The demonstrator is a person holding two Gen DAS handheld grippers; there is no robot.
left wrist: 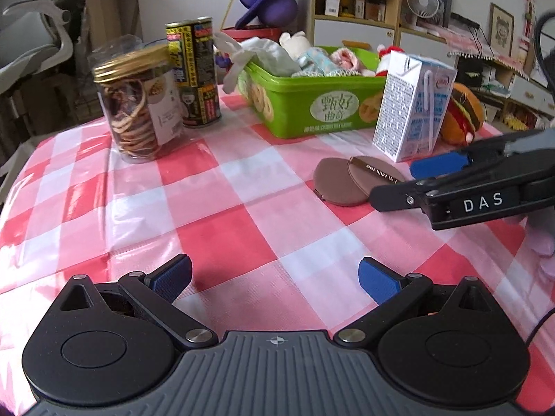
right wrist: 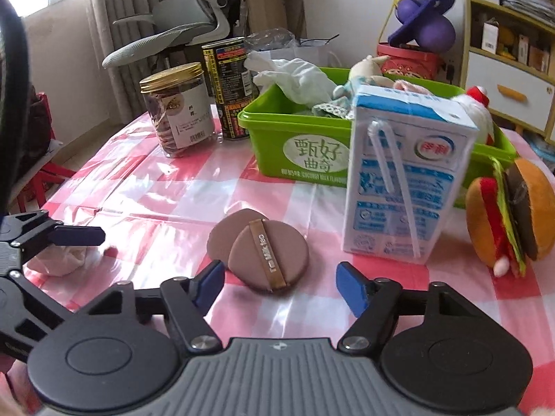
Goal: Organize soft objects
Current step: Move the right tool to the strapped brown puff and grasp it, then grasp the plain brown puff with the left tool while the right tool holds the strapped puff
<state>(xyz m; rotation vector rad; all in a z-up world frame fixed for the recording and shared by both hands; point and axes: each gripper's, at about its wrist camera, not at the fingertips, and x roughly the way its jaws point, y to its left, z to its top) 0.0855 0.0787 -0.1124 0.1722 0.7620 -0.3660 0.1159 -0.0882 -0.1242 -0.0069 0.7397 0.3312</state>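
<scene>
Right gripper [right wrist: 280,286]: jaws parted, nothing between the pads; blue fingers flank the near edge of the puffs without touching them.
Left gripper [left wrist: 275,279]: jaws spread wide, empty, over bare checked tablecloth [left wrist: 215,228], well apart from any soft item.
Target, judged: two brown powder puffs [right wrist: 263,254], overlapped, flat on the cloth, just beyond the right fingertips.
Long axis: strap of the upper puff runs near-to-far, roughly in line with the right gripper's pointing direction.
Nearer hand: right; the puffs lie far-right of the left gripper.
Obstacle: milk carton [right wrist: 402,180], upright, just right of the puffs.
Remaining soft item: plush hamburger [right wrist: 510,218], on edge, right of the carton.
Destination, judged: green bin [right wrist: 277,131], behind the carton, already holding cloth and plush toys.
</scene>
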